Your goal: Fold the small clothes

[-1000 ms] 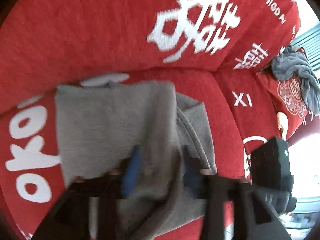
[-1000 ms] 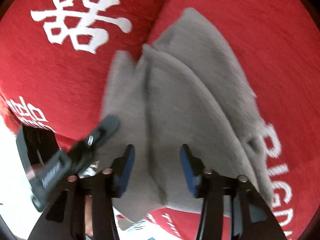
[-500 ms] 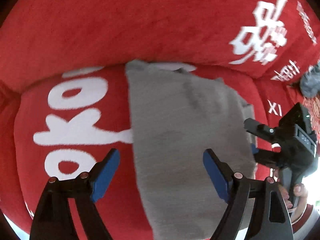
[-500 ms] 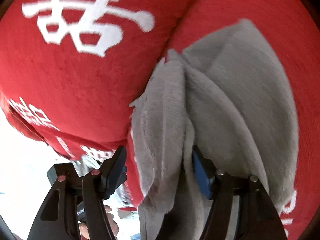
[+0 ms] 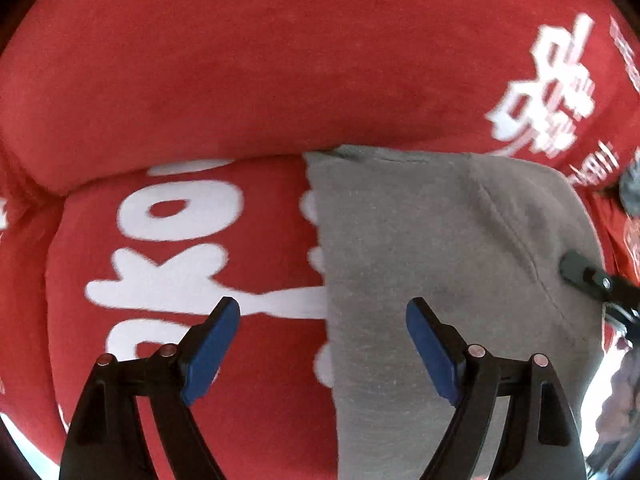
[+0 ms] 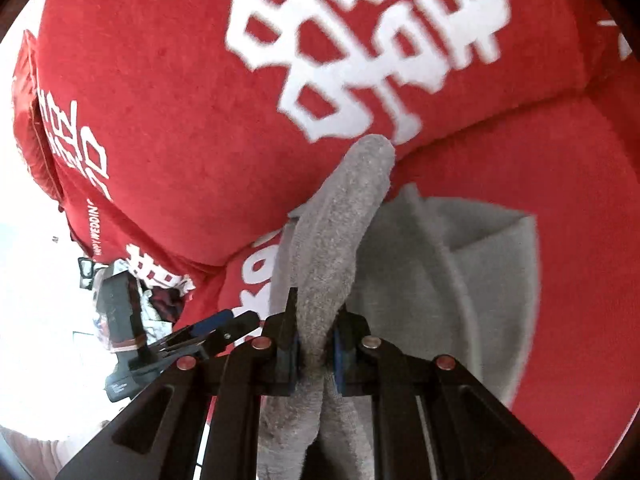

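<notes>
A small grey garment (image 5: 440,248) lies flat on the red sofa seat (image 5: 256,420), its left edge straight. My left gripper (image 5: 322,344) is open and empty, hovering over that left edge. My right gripper (image 6: 314,354) is shut on a bunched fold of the grey garment (image 6: 340,224) and lifts it; the rest of the cloth (image 6: 472,264) lies on the seat to the right. The right gripper's tip shows in the left wrist view (image 5: 584,274) at the garment's right edge. The left gripper shows in the right wrist view (image 6: 216,326) at lower left.
The red sofa backrest (image 5: 280,64) with white characters (image 6: 360,44) rises behind the seat. White lettering (image 5: 176,240) marks the seat cushion. A dark grey cloth (image 5: 630,188) lies at the far right. Bright floor lies past the sofa's edge (image 6: 36,264).
My left gripper let go of the garment, opened and drew back to the left. My right gripper closed on a fold of the garment and raised it.
</notes>
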`<state>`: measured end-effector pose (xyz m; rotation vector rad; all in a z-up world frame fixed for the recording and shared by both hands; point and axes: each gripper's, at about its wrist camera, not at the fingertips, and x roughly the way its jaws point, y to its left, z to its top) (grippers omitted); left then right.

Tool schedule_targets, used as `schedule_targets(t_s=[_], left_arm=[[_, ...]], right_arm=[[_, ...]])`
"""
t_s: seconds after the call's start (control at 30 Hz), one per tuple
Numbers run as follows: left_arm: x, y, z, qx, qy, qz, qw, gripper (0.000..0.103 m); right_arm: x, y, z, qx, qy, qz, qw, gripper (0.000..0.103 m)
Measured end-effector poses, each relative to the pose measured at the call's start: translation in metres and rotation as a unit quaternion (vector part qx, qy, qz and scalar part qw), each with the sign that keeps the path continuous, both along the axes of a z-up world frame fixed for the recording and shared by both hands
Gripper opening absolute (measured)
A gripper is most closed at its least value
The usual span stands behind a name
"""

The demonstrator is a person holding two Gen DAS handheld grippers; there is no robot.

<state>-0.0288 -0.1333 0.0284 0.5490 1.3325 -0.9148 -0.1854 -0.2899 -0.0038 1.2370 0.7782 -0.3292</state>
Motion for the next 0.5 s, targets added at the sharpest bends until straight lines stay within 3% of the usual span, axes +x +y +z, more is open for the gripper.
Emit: schedule_targets(t_s=[0.13,0.23,0.3,0.33,0.5], left_arm=[[-0.019,-0.013,-0.016,0.019,-0.011,-0.02,0.9996,0.086],[-0.03,-0.017,-0.029,0.029,-0.027,-0.036,0.9986,0.086],[-0.032,-0.016,-0.031,0.028,-0.033,-0.039,0.9983,0.092],[-0.032,-0.016,-0.031,0.03,-0.039,-0.039,0.998,0.095],[-0.028,-0.008,-0.022,0.037,-0.035,-0.055,0.9972,0.095]], right_arm=[[-0.024,-0.013,-0.017,0.014,0.034,-0.03,0.999,0.014],[-0.035,-0.015,-0.049,0.045,0.064,-0.037,0.996,0.014],[-0.034,-0.01,-0.071,0.053,0.097,-0.028,0.993,0.016],[-0.035,-0.008,-0.077,0.051,0.107,-0.027,0.993,0.022],[-0.045,-0.004,-0.069,0.051,0.125,-0.059,0.989,0.032]])
